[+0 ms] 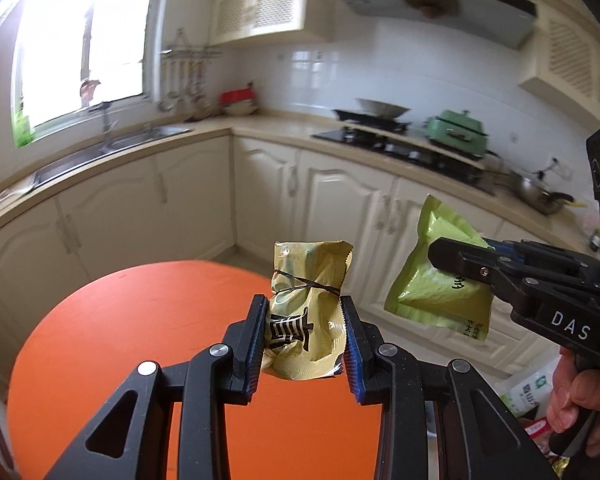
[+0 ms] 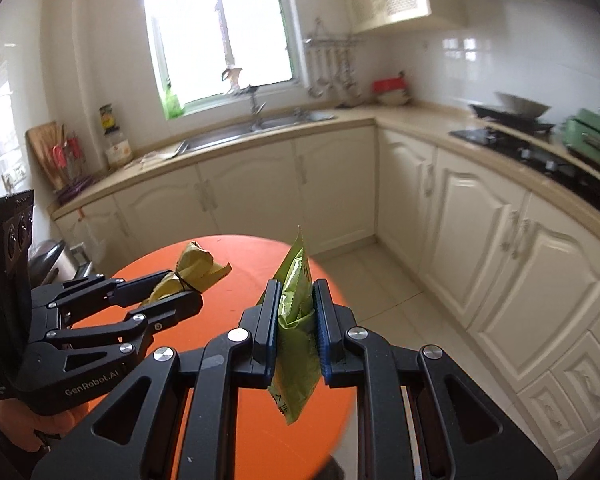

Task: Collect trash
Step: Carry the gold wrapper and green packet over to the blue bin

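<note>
The left claw (image 1: 304, 320) is clamped narrowly around a crumpled yellow-green wrapper (image 1: 306, 316) tied with a dark thread, held in the air above the round orange surface (image 1: 120, 340). Beside it, past the orange surface's right edge in the left view, the right claw (image 2: 296, 312) pinches a flat lime-green packet (image 2: 296, 320) (edge-on, nearly flush between its blue pads). Only the right view shows the cutting board (image 2: 46, 148) left of the sink (image 2: 228, 136); only the left shows the hand (image 1: 580, 408) gripping the right claw's handle.

Orange table (image 1: 120, 340), green wrapper (image 1: 432, 292)
</note>
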`<move>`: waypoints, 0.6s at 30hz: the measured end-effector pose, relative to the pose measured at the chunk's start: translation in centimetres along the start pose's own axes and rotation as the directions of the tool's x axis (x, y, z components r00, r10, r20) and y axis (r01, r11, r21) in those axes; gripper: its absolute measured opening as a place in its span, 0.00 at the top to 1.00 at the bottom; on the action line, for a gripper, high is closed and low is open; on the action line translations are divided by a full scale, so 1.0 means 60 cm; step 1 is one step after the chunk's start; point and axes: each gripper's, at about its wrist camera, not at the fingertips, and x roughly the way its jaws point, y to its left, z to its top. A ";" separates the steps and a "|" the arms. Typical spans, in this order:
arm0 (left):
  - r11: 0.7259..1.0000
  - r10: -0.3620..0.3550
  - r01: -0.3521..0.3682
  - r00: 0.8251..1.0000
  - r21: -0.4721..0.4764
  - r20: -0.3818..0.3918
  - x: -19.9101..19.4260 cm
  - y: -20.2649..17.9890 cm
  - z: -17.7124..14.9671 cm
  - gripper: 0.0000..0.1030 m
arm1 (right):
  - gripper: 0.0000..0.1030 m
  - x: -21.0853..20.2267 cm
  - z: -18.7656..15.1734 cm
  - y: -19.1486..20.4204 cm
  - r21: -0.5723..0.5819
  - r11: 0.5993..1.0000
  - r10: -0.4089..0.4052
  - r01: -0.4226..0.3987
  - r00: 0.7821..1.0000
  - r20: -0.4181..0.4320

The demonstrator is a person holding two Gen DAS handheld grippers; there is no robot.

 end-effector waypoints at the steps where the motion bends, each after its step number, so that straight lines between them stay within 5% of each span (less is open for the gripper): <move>1: 1.000 -0.019 0.019 1.000 0.013 0.003 0.000 -0.025 0.000 0.70 | 0.85 -0.016 -0.003 -0.013 0.007 1.000 -0.015 0.015 1.000 0.008; 9: 0.980 -0.169 0.170 0.985 0.105 -0.015 0.037 -0.158 0.015 0.70 | 0.85 -0.140 -0.055 -0.162 0.119 0.977 -0.180 0.175 0.983 0.037; 18: 0.912 -0.338 0.369 0.923 0.178 -0.182 0.173 -0.317 0.002 0.70 | 0.85 -0.212 -0.182 -0.362 0.282 0.883 -0.368 0.375 0.926 -0.081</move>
